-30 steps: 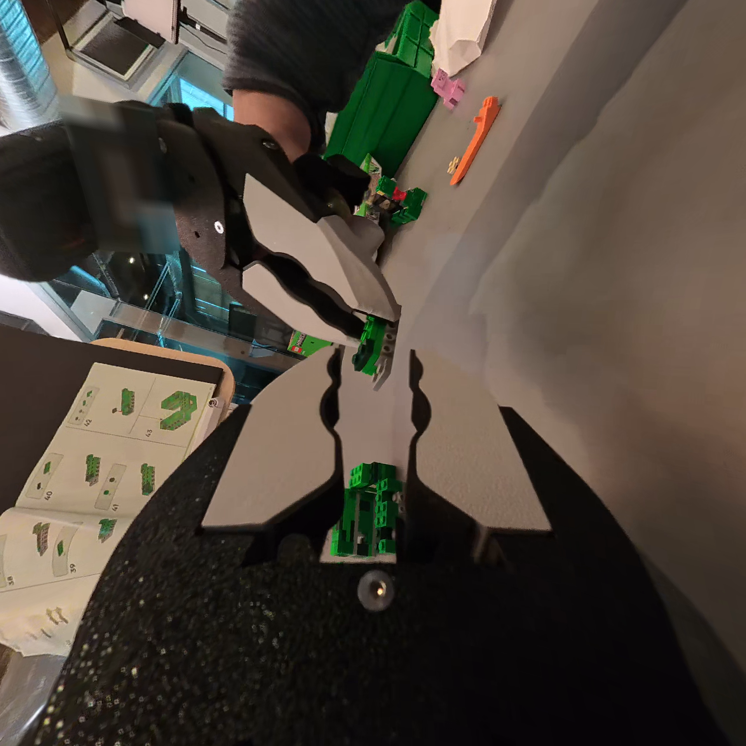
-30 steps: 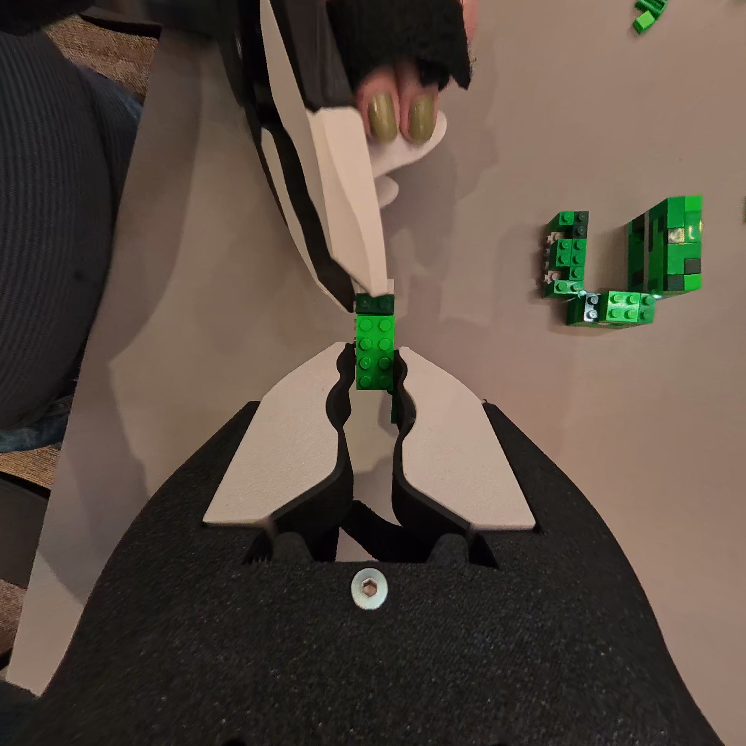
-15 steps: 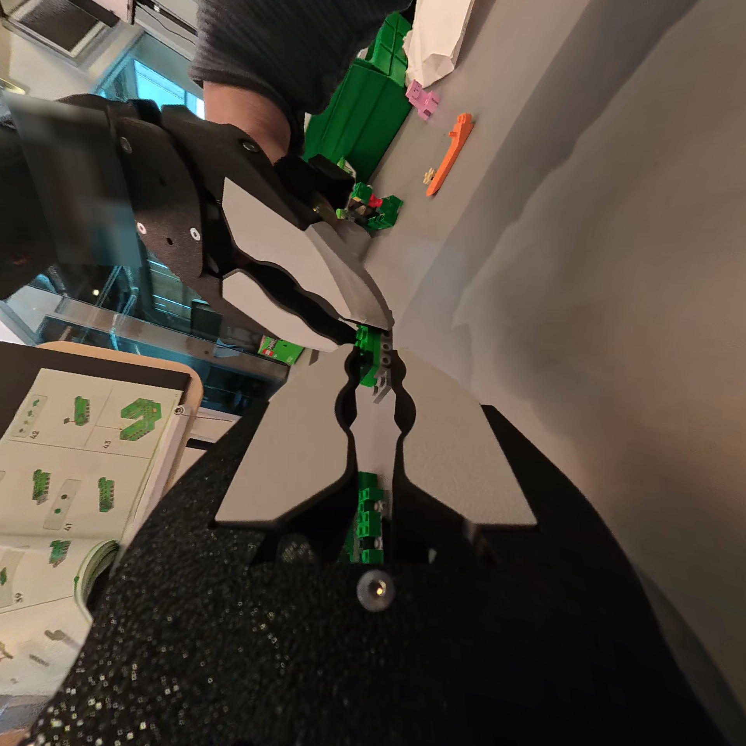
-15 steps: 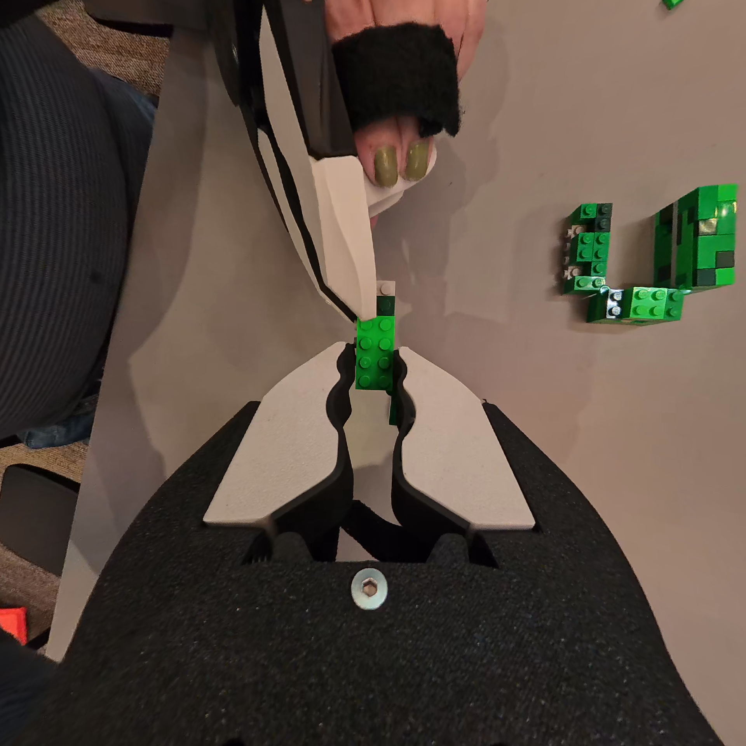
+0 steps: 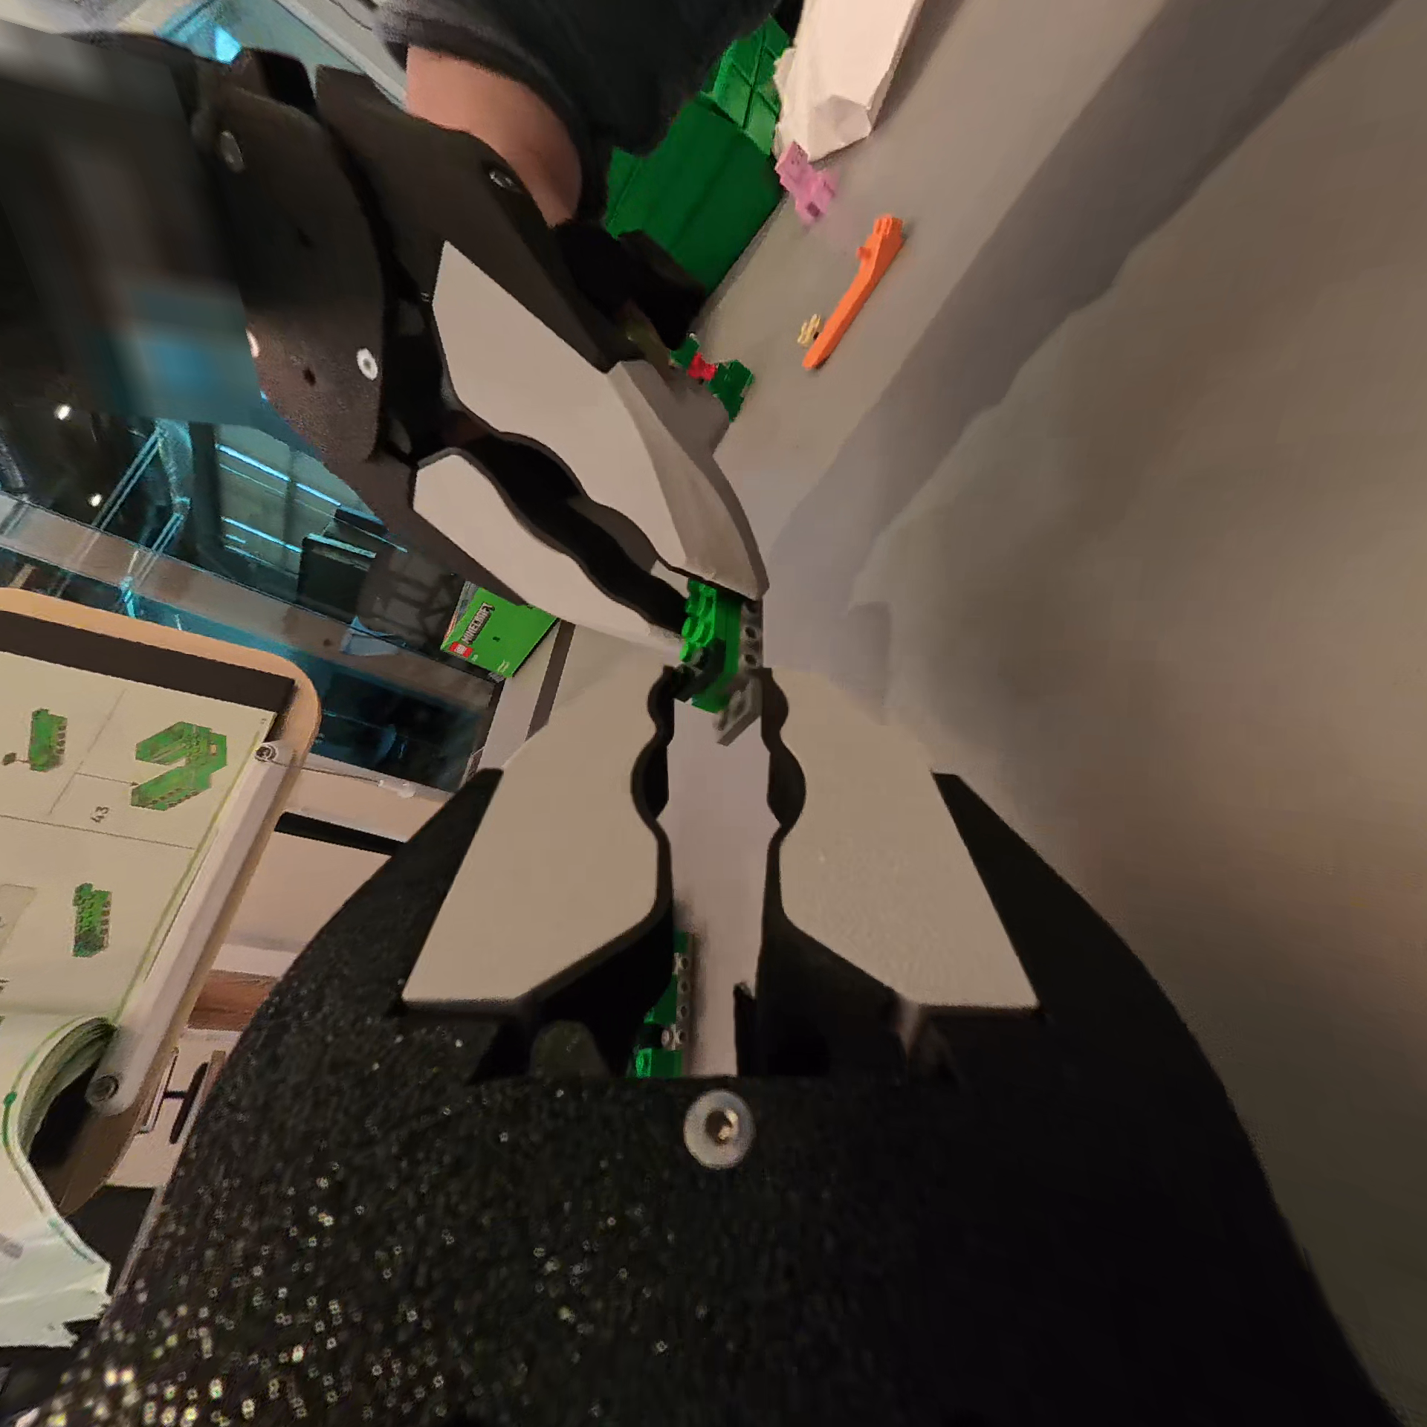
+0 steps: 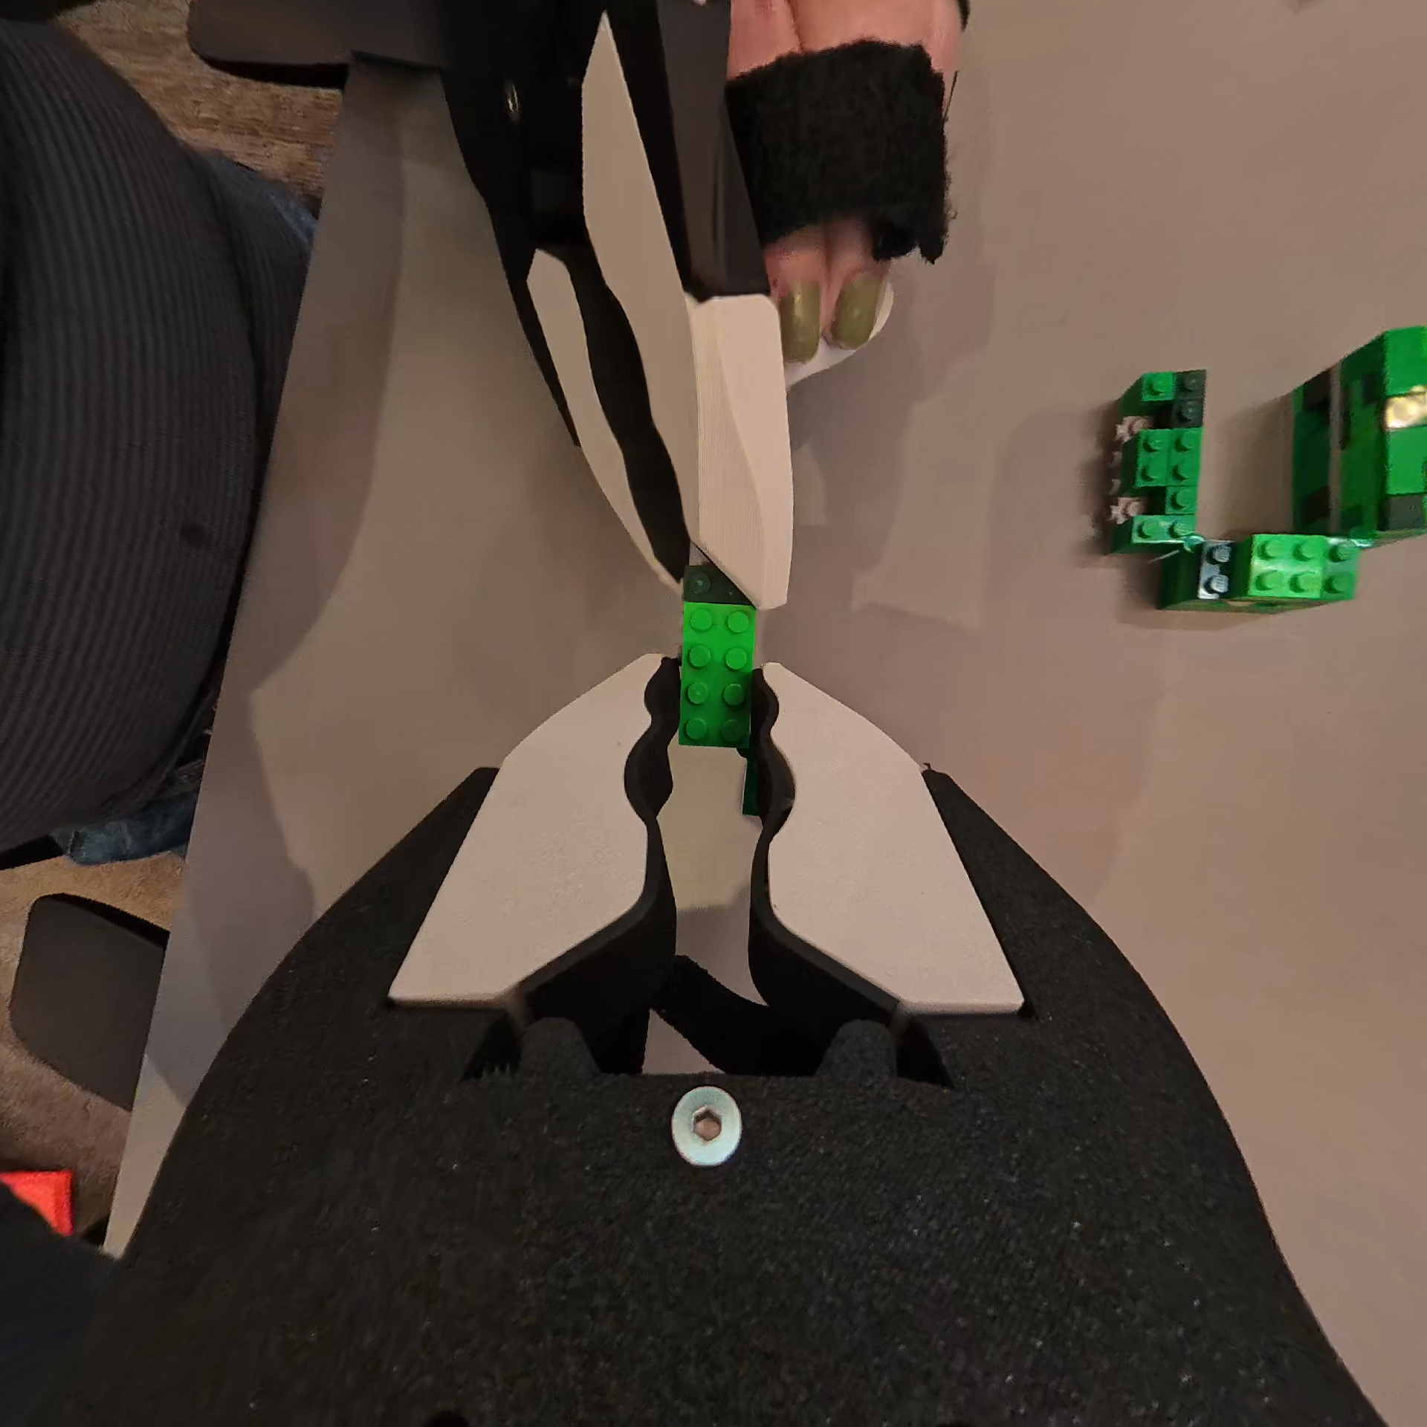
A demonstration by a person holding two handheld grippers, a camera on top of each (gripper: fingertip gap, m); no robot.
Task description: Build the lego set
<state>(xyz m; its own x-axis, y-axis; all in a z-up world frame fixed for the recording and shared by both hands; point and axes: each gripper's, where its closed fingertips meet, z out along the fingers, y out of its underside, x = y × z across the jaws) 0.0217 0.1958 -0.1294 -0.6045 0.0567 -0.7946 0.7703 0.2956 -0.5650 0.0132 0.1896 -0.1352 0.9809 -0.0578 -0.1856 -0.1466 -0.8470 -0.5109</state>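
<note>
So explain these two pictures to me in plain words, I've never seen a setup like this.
A person holds a two-finger gripper tool in each hand, and each tool carries a camera looking along its fingers. The right wrist view shows the right gripper shut on a small green brick assembly, with the left gripper's tips meeting its far end from above. The left wrist view shows the same meeting from the left gripper, which looks shut on the assembly's other end. On the grey table lies a larger, partly built green model. Farther off are an orange piece and an open instruction booklet.
</note>
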